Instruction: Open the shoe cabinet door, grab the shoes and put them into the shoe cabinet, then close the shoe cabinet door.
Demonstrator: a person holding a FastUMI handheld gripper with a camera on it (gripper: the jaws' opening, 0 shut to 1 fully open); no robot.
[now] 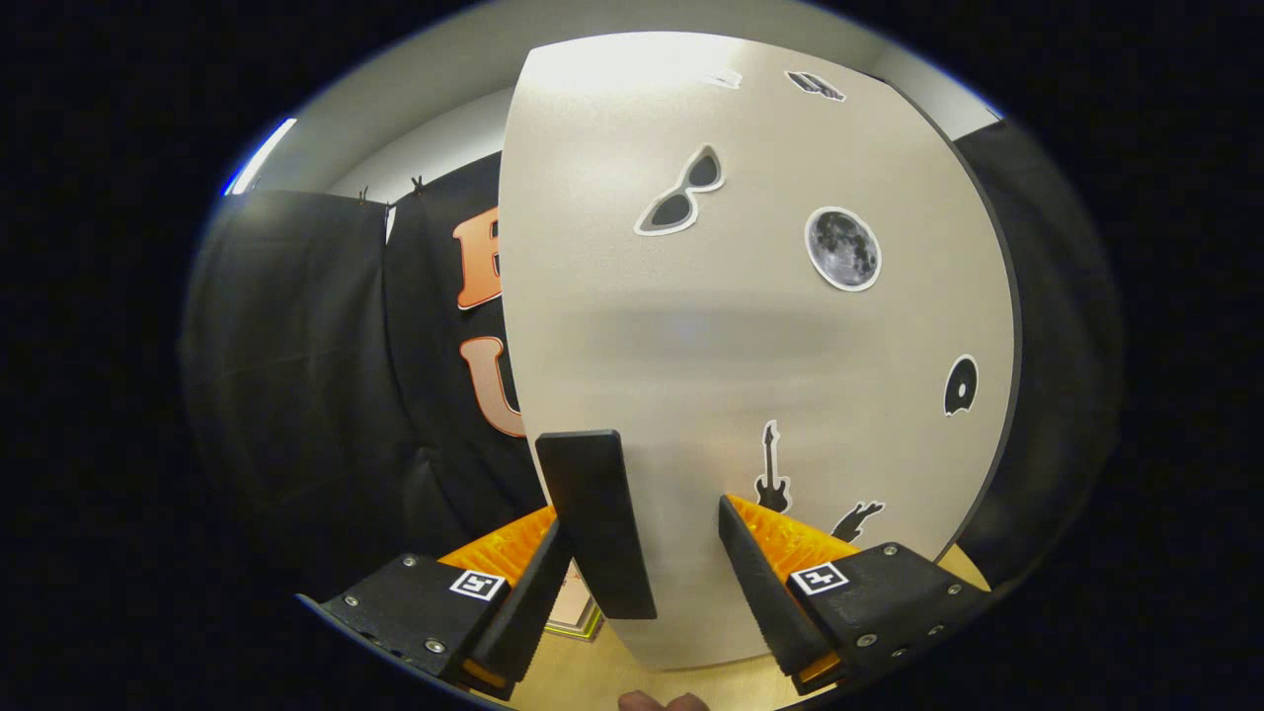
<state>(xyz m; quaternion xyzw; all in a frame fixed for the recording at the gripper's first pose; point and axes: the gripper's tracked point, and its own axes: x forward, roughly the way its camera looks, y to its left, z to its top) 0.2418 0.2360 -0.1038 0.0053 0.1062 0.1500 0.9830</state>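
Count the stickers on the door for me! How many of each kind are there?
Stickers on the door, with the handle between the open gripper's fingers:
Sunglasses: 1
Moon: 1
Record: 1
Guitars: 2, one upright, one tilted
Too blurred to tell, at the top: 1
Total: 6
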